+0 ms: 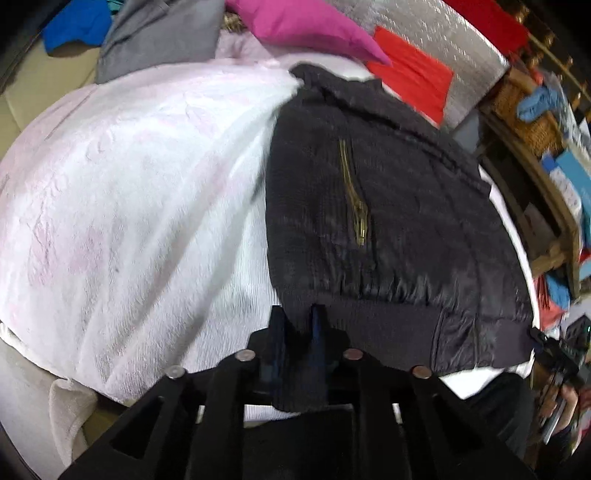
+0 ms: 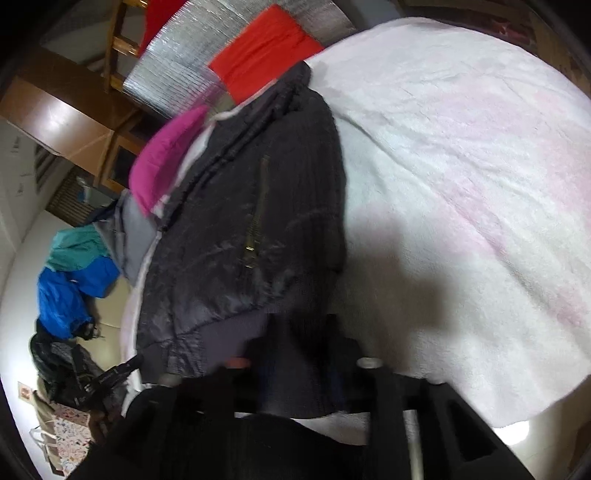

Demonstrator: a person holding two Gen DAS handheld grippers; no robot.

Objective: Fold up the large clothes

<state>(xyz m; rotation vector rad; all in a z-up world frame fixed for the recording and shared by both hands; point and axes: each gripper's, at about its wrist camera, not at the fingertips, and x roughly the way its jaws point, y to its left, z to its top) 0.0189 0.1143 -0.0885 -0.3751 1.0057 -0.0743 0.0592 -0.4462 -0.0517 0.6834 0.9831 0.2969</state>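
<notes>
A black padded jacket [image 1: 388, 221] with a brass pocket zip lies on a white and pink fluffy blanket [image 1: 129, 206]. My left gripper [image 1: 299, 317] is shut on the jacket's ribbed hem at its left corner; the knit cloth hangs between the fingers. In the right wrist view the jacket [image 2: 240, 229] stretches away from me, and my right gripper [image 2: 299, 325] is shut on the ribbed hem at the other corner. The right gripper's fingertips are dark and blurred against the cloth. The blanket [image 2: 461, 184] spreads to the right.
Beyond the jacket lie a magenta cushion [image 1: 306, 26], a red cloth [image 1: 413, 77], a grey garment [image 1: 159, 40] and a silver foil mat [image 1: 454, 40]. Wooden furniture [image 1: 532, 122] stands at the right. Blue and teal clothes [image 2: 70, 280] and a paper bag [image 2: 62, 435] lie on the floor.
</notes>
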